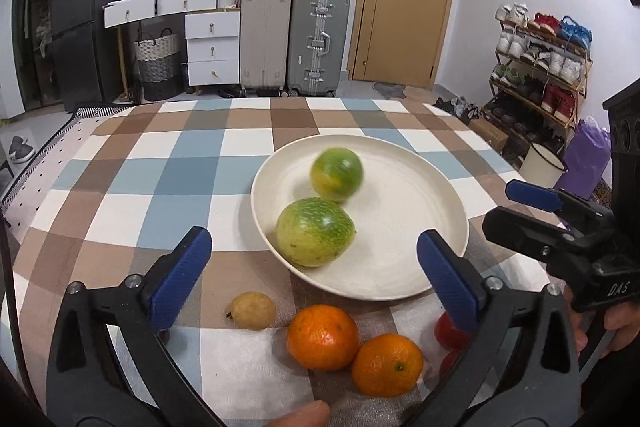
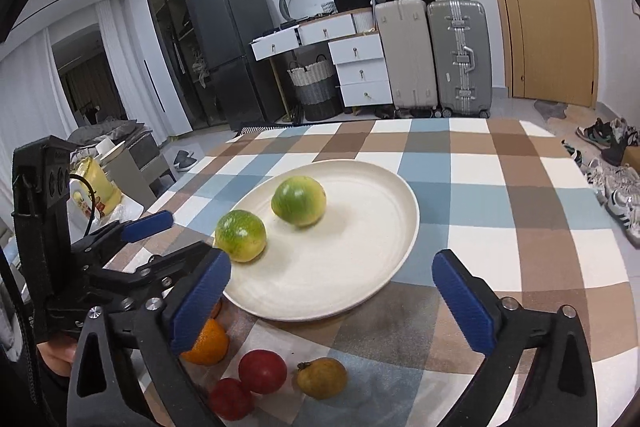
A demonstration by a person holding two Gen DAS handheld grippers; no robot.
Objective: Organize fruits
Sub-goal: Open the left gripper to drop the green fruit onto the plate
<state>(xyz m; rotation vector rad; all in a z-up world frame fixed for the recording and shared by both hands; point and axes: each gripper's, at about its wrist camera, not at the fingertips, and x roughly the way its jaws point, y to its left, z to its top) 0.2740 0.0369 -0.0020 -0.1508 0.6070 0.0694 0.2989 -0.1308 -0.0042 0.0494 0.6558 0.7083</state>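
Left gripper [image 1: 314, 277] and right gripper [image 2: 332, 297]: black frames, silver screws, ribbed blue pads; "DAS" marking.

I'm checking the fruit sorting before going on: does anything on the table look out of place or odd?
Only the far green fruit on the plate stands out: it is blurred in the left wrist view, possibly rolling. Nothing looks spilled or damaged.

Bright even light; fisheye edges; far fruit [image 1: 337, 174] blurred
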